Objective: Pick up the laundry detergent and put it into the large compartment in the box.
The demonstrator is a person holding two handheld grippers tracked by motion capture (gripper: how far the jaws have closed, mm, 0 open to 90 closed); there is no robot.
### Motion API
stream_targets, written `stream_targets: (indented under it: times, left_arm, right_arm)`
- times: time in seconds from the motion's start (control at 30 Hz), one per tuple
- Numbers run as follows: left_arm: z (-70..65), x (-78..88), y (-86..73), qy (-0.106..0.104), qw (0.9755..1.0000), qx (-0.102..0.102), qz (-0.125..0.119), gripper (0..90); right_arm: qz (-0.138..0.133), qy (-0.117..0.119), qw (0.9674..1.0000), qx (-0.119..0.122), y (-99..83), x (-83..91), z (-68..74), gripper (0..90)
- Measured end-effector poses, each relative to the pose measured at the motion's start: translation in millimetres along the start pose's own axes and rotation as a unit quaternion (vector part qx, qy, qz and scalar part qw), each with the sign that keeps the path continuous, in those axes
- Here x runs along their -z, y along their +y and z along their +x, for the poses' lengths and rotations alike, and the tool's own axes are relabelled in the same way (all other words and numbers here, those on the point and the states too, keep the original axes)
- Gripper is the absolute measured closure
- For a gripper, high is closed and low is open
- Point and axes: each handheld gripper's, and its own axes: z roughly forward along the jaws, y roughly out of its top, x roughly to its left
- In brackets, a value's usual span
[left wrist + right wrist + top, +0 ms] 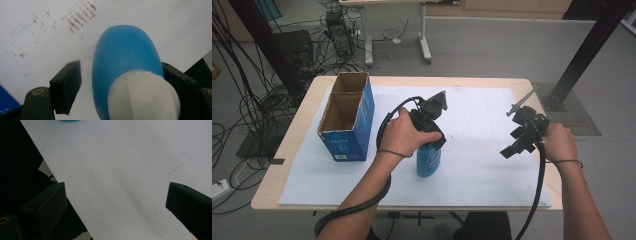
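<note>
The left gripper (432,145) pointed downward in the left hand (402,134), its jaws partly closed, one pad touching and the other just apart. The right gripper (512,148), in the right hand (559,142), hung with jaws spread wide.

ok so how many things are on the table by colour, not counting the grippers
blue: 2, the bottle with a white cap and the open cardboard box
white: 1, the sheet covering the table top
total: 3
</note>
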Motion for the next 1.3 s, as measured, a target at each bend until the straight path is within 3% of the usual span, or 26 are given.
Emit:
stream_targets:
  times: [0.63, 0.8, 1.3]
  left_arm:
    - [-2.3, 1.2, 0.7, -0.001, 1.0000, -0.002, -0.002, 31.2]
    - [-3.0, 2.5, 0.7, -0.003, 1.0000, -0.004, -0.004, 36.8]
    - [-4.2, 2.6, 1.0, 0.000, 1.0000, -0.005, -0.002, 37.1]
  right_arm:
    - [0.002, -0.002, 1.0000, 0.001, 1.6, 0.2, 0.4, 3.3]
    - [0.002, -0.002, 1.0000, 0.001, 1.8, 0.2, 0.6, 3.2]
    - [0.001, -0.002, 1.0000, 0.002, 2.7, -0.1, 0.7, 3.3]
